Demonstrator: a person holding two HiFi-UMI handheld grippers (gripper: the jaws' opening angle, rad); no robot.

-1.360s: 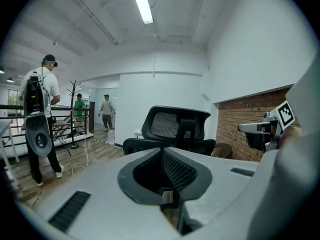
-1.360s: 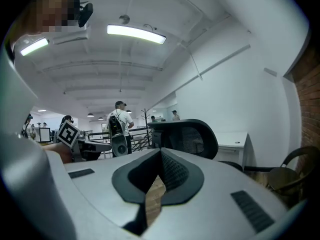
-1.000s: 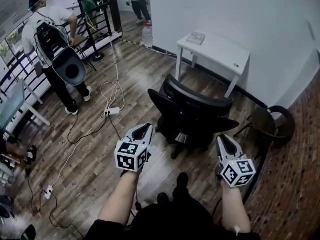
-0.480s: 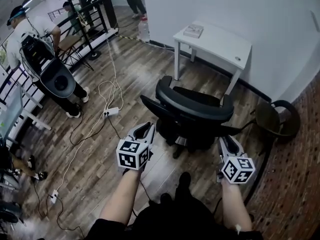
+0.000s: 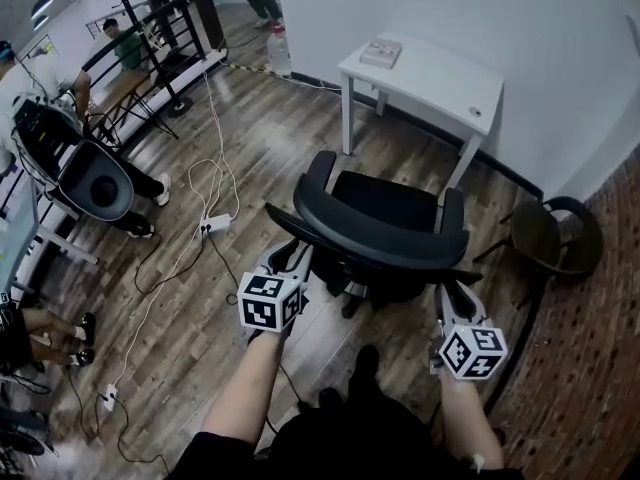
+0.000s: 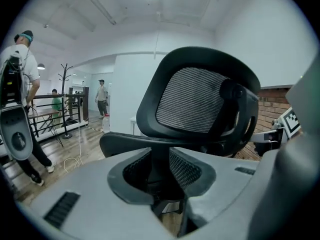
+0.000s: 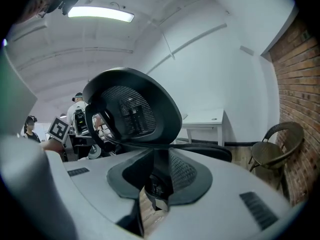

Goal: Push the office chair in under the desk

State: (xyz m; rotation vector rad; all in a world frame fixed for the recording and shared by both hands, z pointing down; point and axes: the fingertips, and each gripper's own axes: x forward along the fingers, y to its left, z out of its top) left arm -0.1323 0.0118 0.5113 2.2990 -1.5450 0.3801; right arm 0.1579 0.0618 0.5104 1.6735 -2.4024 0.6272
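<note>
Black office chair, mesh back visible only in gripper views, faces white desk seen whole from head view; left gripper and right gripper narrowly apart, holding nothing.

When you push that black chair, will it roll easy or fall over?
The office chair will probably roll easily: it stands on a base on a smooth wood floor, though its wheels are hidden. It looks fairly heavy, with a thick frame. Pushing high on the backrest might tilt it a little.
</note>
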